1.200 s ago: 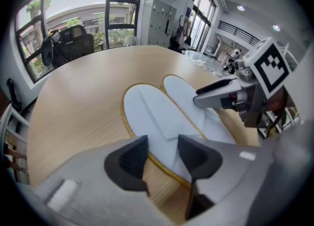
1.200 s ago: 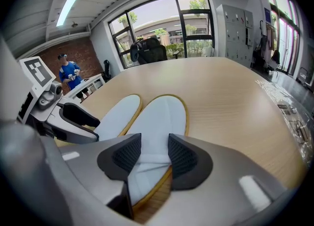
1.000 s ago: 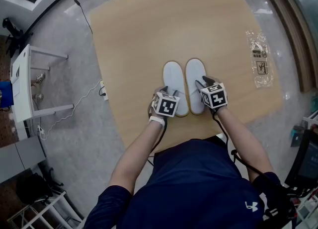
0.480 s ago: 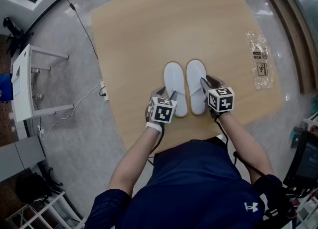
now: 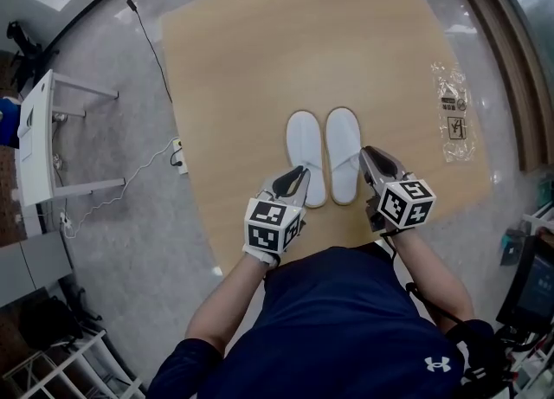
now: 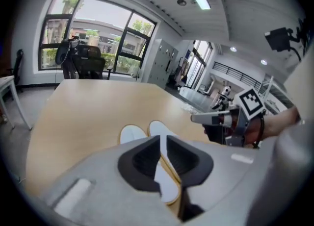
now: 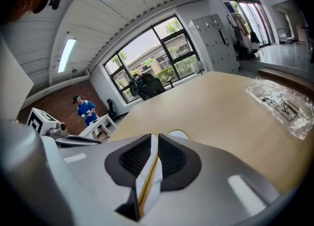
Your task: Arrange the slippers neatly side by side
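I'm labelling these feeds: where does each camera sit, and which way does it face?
Head view: on the person's head, facing steeply down at the table; shows torso, forearms, left tool, right tool.
Left gripper view: rides the left tool, looks along its empty jaws, which have just closed, towards the windows.
Right gripper view: same on the right tool; jaws just closed, empty.
Shared: the slippers.

A clear plastic bag (image 5: pixel 454 112) lies on the wooden table (image 5: pixel 260 60); a white desk (image 5: pixel 35 146) stands nearby.
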